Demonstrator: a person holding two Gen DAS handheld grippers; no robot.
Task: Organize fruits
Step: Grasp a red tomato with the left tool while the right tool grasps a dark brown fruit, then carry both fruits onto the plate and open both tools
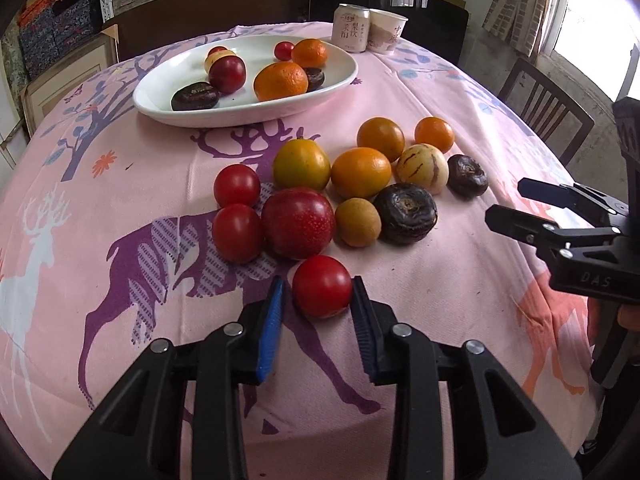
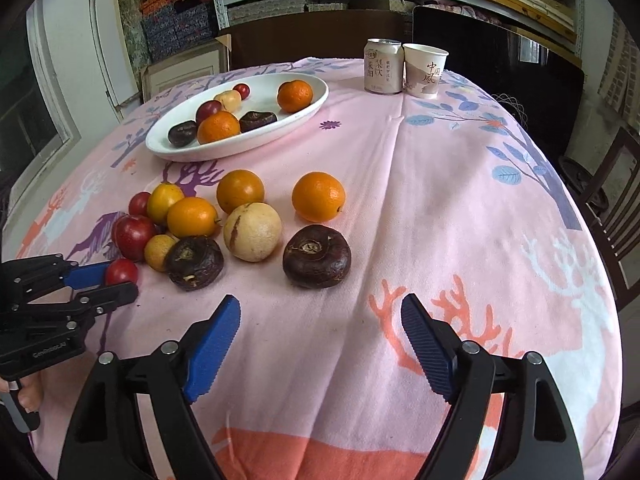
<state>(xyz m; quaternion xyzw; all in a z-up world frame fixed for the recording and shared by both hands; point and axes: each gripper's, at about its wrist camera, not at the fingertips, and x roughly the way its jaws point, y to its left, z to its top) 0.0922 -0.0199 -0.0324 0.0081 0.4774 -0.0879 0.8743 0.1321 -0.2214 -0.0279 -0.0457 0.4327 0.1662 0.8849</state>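
A white oval plate point(image 1: 168, 110) point(image 2: 320, 98) at the back holds several fruits: oranges, red plums, dark water chestnuts. A loose heap of fruit lies on the pink cloth in front of it. My left gripper point(image 1: 318, 284) point(image 2: 120, 280) is open, its jaws standing either side of a small red tomato point(image 1: 322, 286) point(image 2: 121, 271) at the near edge of the heap; the right pad looks in contact, the left one apart. My right gripper point(image 2: 320, 312) point(image 1: 504, 202) is open and empty, low over the cloth, just in front of a dark water chestnut point(image 2: 317, 256).
A drink can point(image 1: 351, 27) point(image 2: 383, 66) and a paper cup point(image 1: 387, 31) point(image 2: 425, 70) stand at the table's far edge. Wooden chairs point(image 1: 548, 110) stand to the right. Shelves and boxes line the back wall.
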